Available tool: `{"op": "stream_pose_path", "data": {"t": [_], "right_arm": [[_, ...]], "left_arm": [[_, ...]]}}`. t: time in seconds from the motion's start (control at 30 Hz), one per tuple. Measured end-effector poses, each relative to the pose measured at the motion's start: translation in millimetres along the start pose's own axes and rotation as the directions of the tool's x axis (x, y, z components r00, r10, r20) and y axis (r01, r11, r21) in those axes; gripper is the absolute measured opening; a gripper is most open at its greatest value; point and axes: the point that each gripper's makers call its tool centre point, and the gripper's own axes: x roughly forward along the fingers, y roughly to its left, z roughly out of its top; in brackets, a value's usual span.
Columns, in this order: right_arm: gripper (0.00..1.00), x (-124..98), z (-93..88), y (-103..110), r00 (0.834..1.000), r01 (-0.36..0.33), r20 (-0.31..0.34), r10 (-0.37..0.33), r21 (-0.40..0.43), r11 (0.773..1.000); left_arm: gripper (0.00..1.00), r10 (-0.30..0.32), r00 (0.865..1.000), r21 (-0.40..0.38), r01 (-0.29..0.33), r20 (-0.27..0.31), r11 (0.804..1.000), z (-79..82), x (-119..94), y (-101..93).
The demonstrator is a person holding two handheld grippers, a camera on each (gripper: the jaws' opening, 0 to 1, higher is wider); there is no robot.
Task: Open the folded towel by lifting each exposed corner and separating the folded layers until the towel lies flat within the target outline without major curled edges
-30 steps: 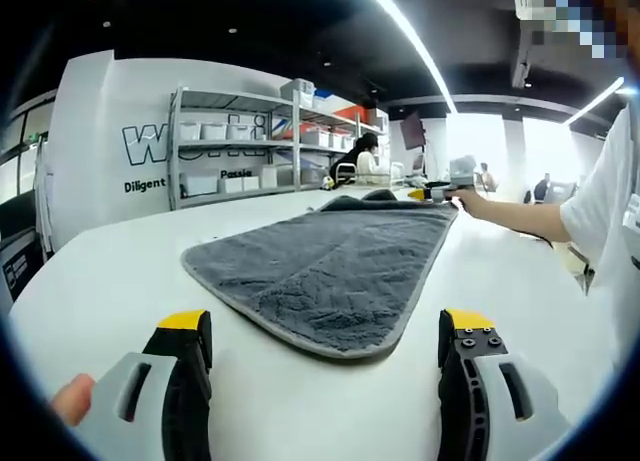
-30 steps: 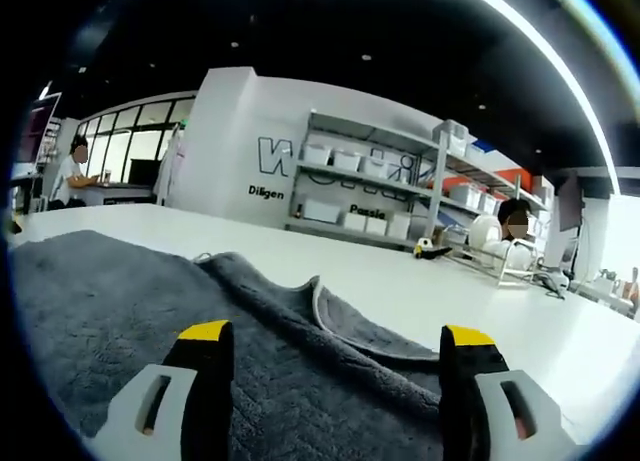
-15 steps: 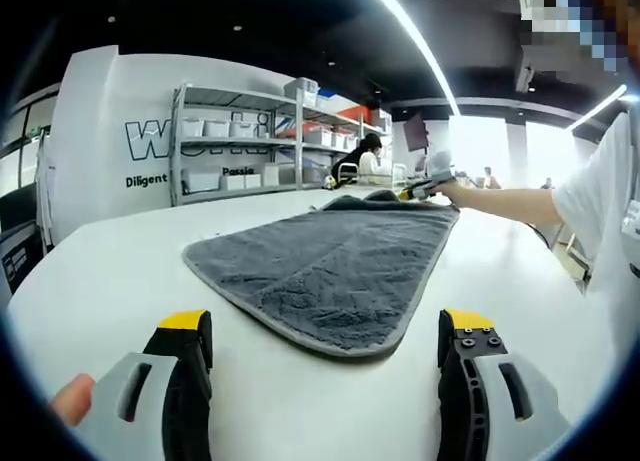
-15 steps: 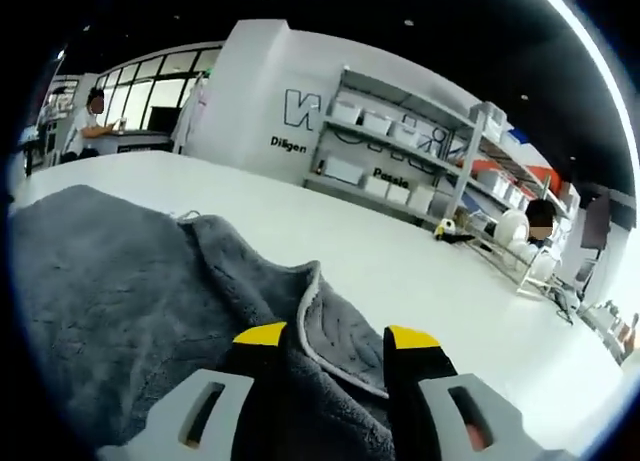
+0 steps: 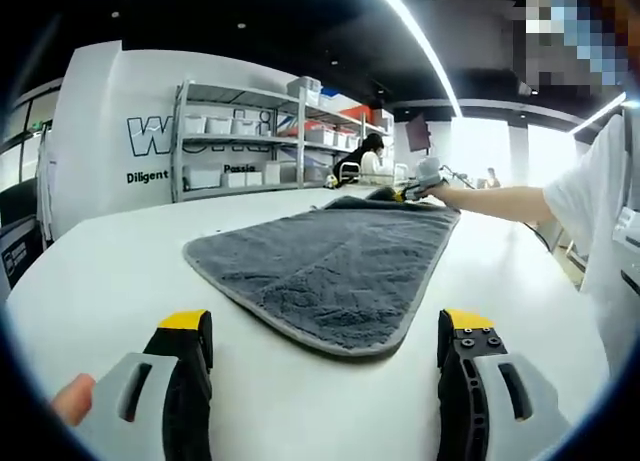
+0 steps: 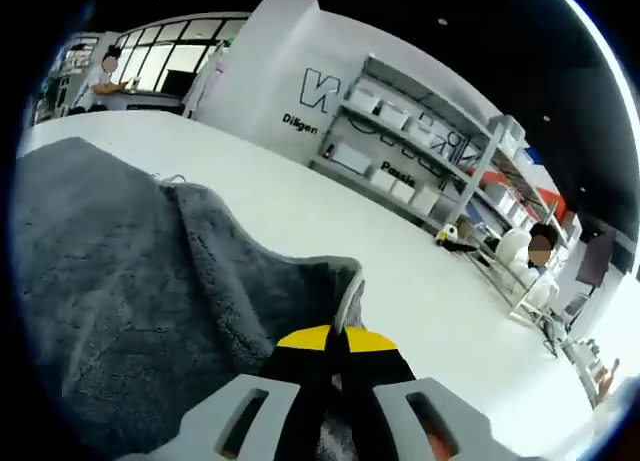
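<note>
At the towel's (image 5: 325, 271) far end my right gripper (image 6: 333, 343) is clenched on a corner (long axis running toward me), while my left gripper (image 5: 325, 346) hangs released near the close edge.

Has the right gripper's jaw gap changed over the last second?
Yes. The right gripper has gone from wide open to shut, its yellow tips now pinching the towel at its folded edge.

One towel (image 5: 325, 271), one table (image 5: 100, 281), two grippers, left (image 5: 325, 356) and right (image 6: 333, 343), one shelving rack (image 5: 240, 141), two seated people.
</note>
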Motion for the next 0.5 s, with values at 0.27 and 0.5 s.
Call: {"op": "stream_pose_path", "data": {"t": [0.27,0.5], "right_arm": [[0.00,14,13.5,-42,0.994,0.105,-0.012,-0.106,-0.072,0.992],[0.00,26,32.1,-69,0.985,0.170,-0.005,-0.172,-0.121,0.978]], "left_arm": [[0.92,-0.004,1.000,-0.005,0.004,-0.001,1.000,-0.6,1,-0.2],[0.92,-0.003,1.000,-0.003,0.003,-0.008,1.000,-1.9,2,1.1]]}}
